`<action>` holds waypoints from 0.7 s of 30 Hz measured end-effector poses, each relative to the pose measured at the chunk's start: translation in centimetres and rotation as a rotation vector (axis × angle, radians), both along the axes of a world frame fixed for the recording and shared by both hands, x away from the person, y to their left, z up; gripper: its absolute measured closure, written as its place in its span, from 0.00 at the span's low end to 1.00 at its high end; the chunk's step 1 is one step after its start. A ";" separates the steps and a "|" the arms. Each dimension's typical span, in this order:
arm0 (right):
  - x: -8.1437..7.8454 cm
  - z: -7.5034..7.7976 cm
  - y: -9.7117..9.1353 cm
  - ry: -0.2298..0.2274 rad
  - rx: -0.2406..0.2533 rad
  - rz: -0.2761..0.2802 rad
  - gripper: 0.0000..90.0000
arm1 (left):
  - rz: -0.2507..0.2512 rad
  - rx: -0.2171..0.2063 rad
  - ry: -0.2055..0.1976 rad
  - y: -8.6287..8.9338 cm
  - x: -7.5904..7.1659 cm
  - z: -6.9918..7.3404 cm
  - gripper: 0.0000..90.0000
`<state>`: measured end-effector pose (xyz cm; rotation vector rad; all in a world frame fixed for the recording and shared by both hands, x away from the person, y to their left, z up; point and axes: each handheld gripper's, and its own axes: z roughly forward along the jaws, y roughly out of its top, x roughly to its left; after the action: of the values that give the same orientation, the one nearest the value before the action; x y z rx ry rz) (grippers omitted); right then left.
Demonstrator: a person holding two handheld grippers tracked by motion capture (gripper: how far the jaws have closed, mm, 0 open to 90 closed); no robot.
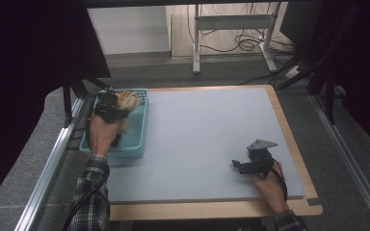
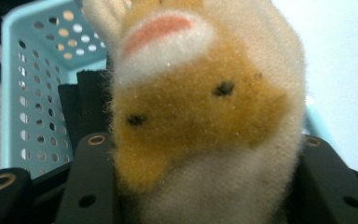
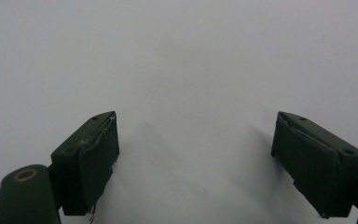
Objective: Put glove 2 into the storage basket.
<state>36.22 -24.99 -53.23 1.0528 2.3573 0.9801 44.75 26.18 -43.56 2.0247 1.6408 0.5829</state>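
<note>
Left gripper sits over the far end of the turquoise perforated basket, which stands at the left edge of the counter. From the high view I read a tan-and-cream plush toy at the gripper's tip, above the basket's far corner.

In the left gripper view the plush toy sits between the two black jaws, one against each flank: pile fur, orange-brown face patch, two small black eyes, a pink patch on a white area near the top. The jaws are pinching the toy; I note them set fairly narrow, with the soft body bulging between them. Behind the toy, the basket wall with its rows of round holes shows at the left, pale counter surface to the right. Whether the toy's underside touches the basket floor I cannot tell.

Right gripper rests low over the near right part of the counter, well apart from the basket, hand behind it, grey three-cornered plate on top. In the right gripper view its jaws are spread wide with only bare grey counter surface between them; nothing held.

Plaid sleeve on the left forearm.
</note>
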 end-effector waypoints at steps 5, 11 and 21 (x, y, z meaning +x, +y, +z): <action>0.0 0.0 0.0 0.000 0.001 0.000 0.17 | 0.015 -0.029 0.059 0.5 1.7 -2.0 0.53; 0.0 0.0 0.0 0.000 0.001 0.000 0.17 | 0.003 -0.032 0.120 -0.2 3.4 -4.2 0.52; 0.0 0.0 0.0 0.000 0.003 0.000 0.17 | -0.071 -0.011 0.232 -2.4 5.2 -6.7 0.46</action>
<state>36.23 -24.99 -53.25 1.0535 2.3566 0.9840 49.96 23.80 -50.30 2.2003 1.6867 0.3225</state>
